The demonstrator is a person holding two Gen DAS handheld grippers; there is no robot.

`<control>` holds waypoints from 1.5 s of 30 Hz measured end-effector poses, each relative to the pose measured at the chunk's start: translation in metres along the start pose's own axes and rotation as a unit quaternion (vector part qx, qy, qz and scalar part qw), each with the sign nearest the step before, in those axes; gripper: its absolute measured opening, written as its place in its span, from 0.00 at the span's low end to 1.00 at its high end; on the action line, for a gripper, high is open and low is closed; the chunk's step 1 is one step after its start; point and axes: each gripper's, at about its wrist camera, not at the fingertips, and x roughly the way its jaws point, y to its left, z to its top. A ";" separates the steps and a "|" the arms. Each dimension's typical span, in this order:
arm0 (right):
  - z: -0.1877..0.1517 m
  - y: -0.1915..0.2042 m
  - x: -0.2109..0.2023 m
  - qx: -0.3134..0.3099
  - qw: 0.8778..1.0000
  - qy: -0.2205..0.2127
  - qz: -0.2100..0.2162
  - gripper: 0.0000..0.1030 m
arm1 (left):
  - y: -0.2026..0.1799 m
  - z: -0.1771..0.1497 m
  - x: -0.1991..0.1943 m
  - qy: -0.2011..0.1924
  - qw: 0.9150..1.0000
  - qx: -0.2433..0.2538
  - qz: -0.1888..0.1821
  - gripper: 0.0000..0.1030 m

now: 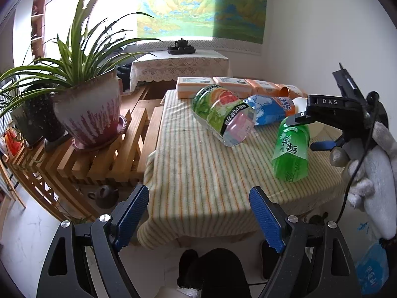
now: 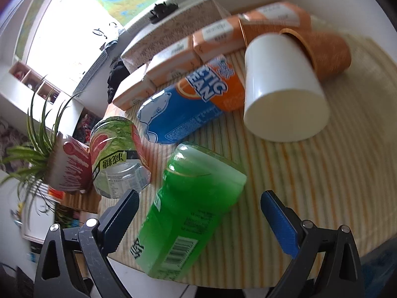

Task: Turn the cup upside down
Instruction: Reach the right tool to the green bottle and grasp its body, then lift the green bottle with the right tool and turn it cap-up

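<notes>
Two sets of blue-padded fingers, both spread and empty. Right gripper hovers nearer, over a green plastic bottle; beyond and rightward, the white plastic cup stands on the striped table, tilted, long axis receding.

Left gripper: jaws spread wide, holding nothing. Right gripper: jaws likewise apart, carried by a white-gloved right hand.

Both grippers are showing black frames with silver screws and blue ribbed pads; a white fuzzy glove is covering the right hand.
</notes>
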 end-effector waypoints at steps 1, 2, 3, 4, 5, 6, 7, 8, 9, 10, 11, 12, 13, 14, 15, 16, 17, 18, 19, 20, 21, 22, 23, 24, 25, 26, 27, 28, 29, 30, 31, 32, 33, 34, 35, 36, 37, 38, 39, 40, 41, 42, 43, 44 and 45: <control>0.003 -0.001 0.003 0.008 1.000 0.010 0.004 0.94 | 0.003 0.000 0.000 -0.001 1.000 -0.002 0.001 0.83; 0.005 -0.001 0.005 0.011 1.000 0.016 0.007 0.94 | 0.005 0.000 0.000 -0.001 1.000 -0.004 0.002 0.83; 0.006 -0.001 0.006 0.011 1.000 0.021 0.008 0.94 | 0.007 -0.001 0.001 -0.001 1.000 -0.007 0.002 0.83; 0.008 -0.001 0.008 0.011 1.000 0.025 0.008 0.94 | 0.008 -0.001 0.001 -0.001 1.000 -0.009 0.003 0.83; 0.009 0.001 0.009 0.011 1.000 0.029 0.006 0.94 | 0.009 -0.002 0.001 -0.001 1.000 -0.011 0.004 0.83; 0.010 0.002 0.011 0.010 0.999 0.035 0.006 0.94 | 0.011 -0.002 0.001 -0.001 1.000 -0.012 0.004 0.83; 0.011 0.003 0.012 0.010 0.999 0.039 0.006 0.94 | 0.012 -0.002 0.001 -0.001 1.000 -0.013 0.005 0.83; 0.012 0.005 0.015 0.007 0.999 0.046 0.007 0.93 | 0.013 -0.002 0.002 -0.001 1.000 -0.013 0.006 0.83; 0.012 0.006 0.017 0.006 0.999 0.053 0.007 0.90 | 0.015 -0.003 0.002 -0.002 1.000 -0.015 0.006 0.83; 0.013 0.006 0.019 0.007 0.998 0.057 0.006 0.86 | 0.016 -0.002 0.003 -0.002 1.000 -0.016 0.006 0.83; 0.013 0.006 0.021 0.008 0.998 0.062 0.002 0.79 | 0.017 -0.002 0.003 -0.002 1.000 -0.018 0.006 0.83; 0.014 0.005 0.022 0.010 0.998 0.064 0.000 0.72 | 0.018 -0.003 0.003 -0.001 1.000 -0.019 0.007 0.83; 0.014 0.004 0.025 0.011 0.998 0.068 -0.002 0.70 | 0.019 -0.003 0.004 -0.001 1.000 -0.019 0.006 0.83; 0.015 0.003 0.025 0.012 0.998 0.068 0.002 0.70 | 0.019 -0.003 0.004 0.000 1.000 -0.019 0.006 0.83; 0.015 0.003 0.025 0.014 0.998 0.067 0.003 0.70 | 0.019 -0.003 0.005 0.000 1.000 -0.019 0.006 0.83; 0.014 0.003 0.024 0.014 0.998 0.067 0.004 0.70 | 0.018 -0.003 0.005 0.002 1.000 -0.018 0.006 0.83; 0.014 0.003 0.024 0.011 0.998 0.065 0.004 0.70 | 0.018 -0.003 0.006 0.002 1.000 -0.017 0.005 0.83; 0.013 0.004 0.022 0.005 0.998 0.061 0.005 0.70 | 0.017 -0.003 0.006 0.003 1.000 -0.016 0.004 0.83; 0.012 0.002 0.018 -0.001 0.998 0.056 0.006 0.70 | 0.015 -0.003 0.007 0.003 1.000 -0.015 0.002 0.83; 0.011 0.003 0.016 -0.006 0.999 0.051 0.008 0.70 | 0.014 -0.002 0.008 0.004 1.000 -0.014 0.001 0.83; 0.009 0.005 0.011 -0.015 0.999 0.037 0.011 0.70 | 0.013 -0.002 0.009 0.004 1.000 -0.013 0.000 0.83; 0.008 0.006 0.005 -0.025 0.999 0.026 0.011 0.70 | 0.012 -0.001 0.010 0.004 1.000 -0.013 -0.002 0.83; 0.007 0.008 0.001 -0.036 0.999 0.012 0.008 0.70 | 0.010 -0.001 0.011 0.005 1.000 -0.012 -0.004 0.83; 0.006 0.010 -0.005 -0.047 0.999 -0.002 0.004 0.70 | 0.009 0.000 0.012 0.005 1.000 -0.011 -0.005 0.83; 0.007 0.011 -0.007 -0.055 0.998 -0.010 -0.001 0.70 | 0.008 0.001 0.013 0.006 1.000 -0.011 -0.007 0.83; 0.006 0.013 -0.012 -0.068 0.997 -0.025 -0.007 0.70 | 0.007 0.001 0.013 0.006 1.000 -0.012 -0.009 0.83; 0.006 0.015 -0.016 -0.076 0.996 -0.036 -0.010 0.70 | 0.006 0.002 0.014 0.006 1.000 -0.013 -0.010 0.83; 0.006 0.016 -0.021 -0.086 0.995 -0.048 -0.014 0.70 | 0.005 0.003 0.015 0.007 1.000 -0.015 -0.011 0.83; 0.005 0.018 -0.025 -0.096 0.993 -0.062 -0.020 0.70 | 0.004 0.004 0.016 0.008 1.000 -0.017 -0.013 0.83; 0.006 0.018 -0.028 -0.106 0.991 -0.074 -0.025 0.70 | 0.002 0.005 0.018 0.008 1.000 -0.019 -0.015 0.83; 0.005 0.021 -0.032 -0.118 0.988 -0.090 -0.031 0.70 | 0.002 0.006 0.018 0.008 1.000 -0.020 -0.015 0.83; 0.003 0.025 -0.035 -0.132 0.985 -0.106 -0.043 0.70 | 0.000 0.007 0.019 0.007 1.000 -0.021 -0.016 0.83; 0.001 0.029 -0.037 -0.148 0.980 -0.122 -0.055 0.70 | -0.002 0.008 0.020 0.007 1.000 -0.021 -0.017 0.83; -0.002 0.032 -0.041 -0.165 0.974 -0.141 -0.065 0.70 | -0.004 0.009 0.021 0.007 1.000 -0.019 -0.018 0.83; -0.005 0.037 -0.044 -0.185 0.966 -0.163 -0.079 0.70 | -0.007 0.009 0.021 0.007 1.000 -0.017 -0.018 0.83; -0.009 0.043 -0.047 -0.205 0.956 -0.186 -0.096 0.70 | -0.009 0.010 0.022 0.007 1.000 -0.014 -0.019 0.83; -0.010 0.045 -0.047 -0.216 0.950 -0.199 -0.105 0.70 | -0.011 0.010 0.023 0.007 1.000 -0.011 -0.019 0.83; -0.014 0.050 -0.047 -0.234 0.940 -0.218 -0.117 0.70 | -0.014 0.011 0.023 0.008 1.000 -0.009 -0.020 0.83; -0.016 0.053 -0.046 -0.247 0.931 -0.233 -0.132 0.70 | -0.015 0.011 0.024 0.008 1.000 -0.007 -0.020 0.83; -0.018 0.055 -0.044 -0.256 0.925 -0.244 -0.143 0.70 | -0.017 0.012 0.024 0.009 1.000 -0.005 -0.020 0.83; -0.019 0.056 -0.043 -0.265 0.918 -0.253 -0.150 0.69 | -0.018 0.012 0.025 0.009 1.000 -0.004 -0.019 0.83; -0.021 0.058 -0.041 -0.271 0.915 -0.257 -0.153 0.70 | -0.020 0.013 0.025 0.009 1.000 -0.004 -0.020 0.83; -0.022 0.059 -0.039 -0.278 0.910 -0.262 -0.159 0.70 | -0.021 0.013 0.025 0.009 1.000 -0.004 -0.020 0.83; -0.023 0.060 -0.037 -0.285 0.906 -0.266 -0.165 0.69 | -0.021 0.014 0.025 0.009 1.000 -0.004 -0.019 0.83; -0.024 0.060 -0.034 -0.290 0.902 -0.271 -0.169 0.69 | -0.021 0.014 0.025 0.009 1.000 -0.004 -0.020 0.83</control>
